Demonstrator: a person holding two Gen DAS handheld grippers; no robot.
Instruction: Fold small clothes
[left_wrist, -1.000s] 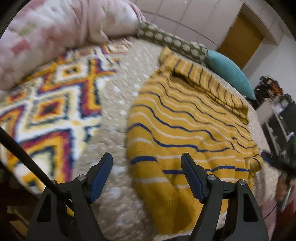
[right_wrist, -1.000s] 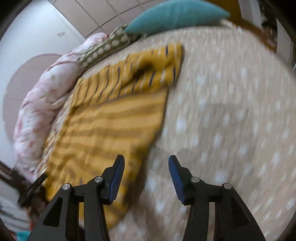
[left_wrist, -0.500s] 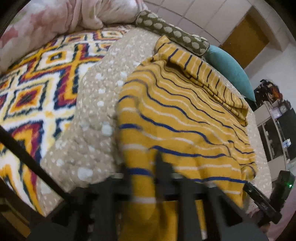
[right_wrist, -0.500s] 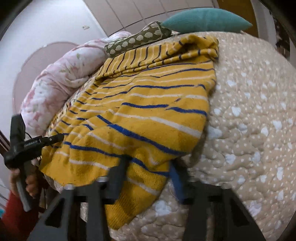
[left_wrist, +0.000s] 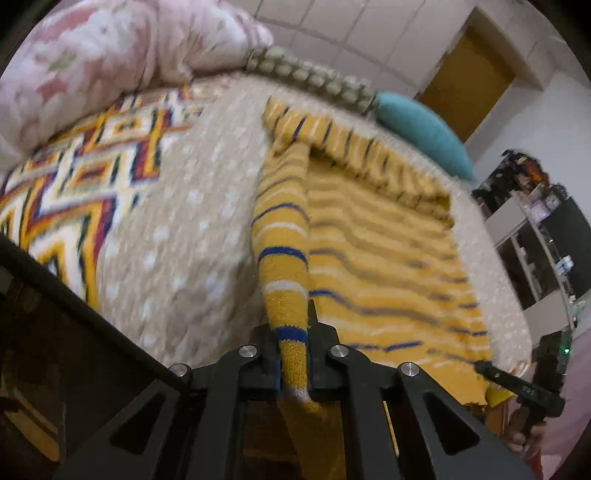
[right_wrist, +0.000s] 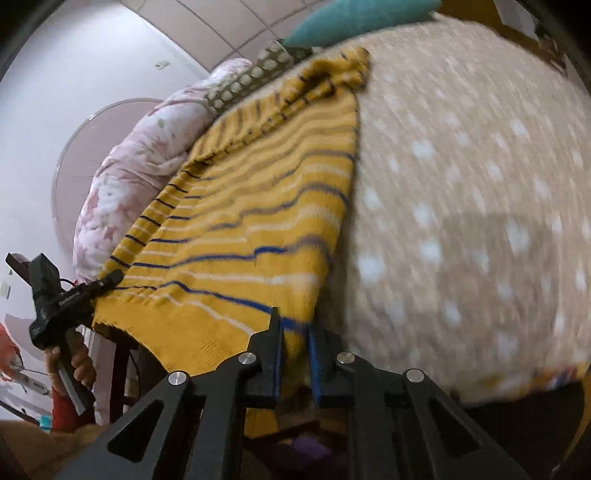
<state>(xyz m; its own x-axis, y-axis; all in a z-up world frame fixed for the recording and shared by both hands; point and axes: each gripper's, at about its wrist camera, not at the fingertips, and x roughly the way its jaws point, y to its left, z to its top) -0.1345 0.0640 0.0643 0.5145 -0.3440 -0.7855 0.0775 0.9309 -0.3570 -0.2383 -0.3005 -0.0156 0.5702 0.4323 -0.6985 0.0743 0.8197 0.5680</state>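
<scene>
A yellow knit sweater (left_wrist: 384, 258) with blue and white stripes lies spread on a beige dotted quilt (left_wrist: 192, 236) on a bed. My left gripper (left_wrist: 293, 354) is shut on the sweater's near left hem corner, and the cloth rises from the jaws in a raised fold. My right gripper (right_wrist: 295, 347) is shut on the near right hem corner of the sweater (right_wrist: 258, 206). Each gripper shows in the other's view: the right one (left_wrist: 517, 387) at the right edge, the left one (right_wrist: 74, 295) at the left edge. The hem is lifted off the bed's near edge.
A pink floral duvet (left_wrist: 110, 59), a dotted bolster (left_wrist: 314, 77) and a teal pillow (left_wrist: 421, 129) lie at the bed's head. A patterned blanket (left_wrist: 74, 177) lies left of the sweater. Beige quilt (right_wrist: 480, 206) stretches to the right. Shelves (left_wrist: 546, 236) stand at the right.
Both grippers came down to the sweater's near hem and shut on its two corners. The hem has lifted off the bed edge, with a fold rising at the left gripper.
</scene>
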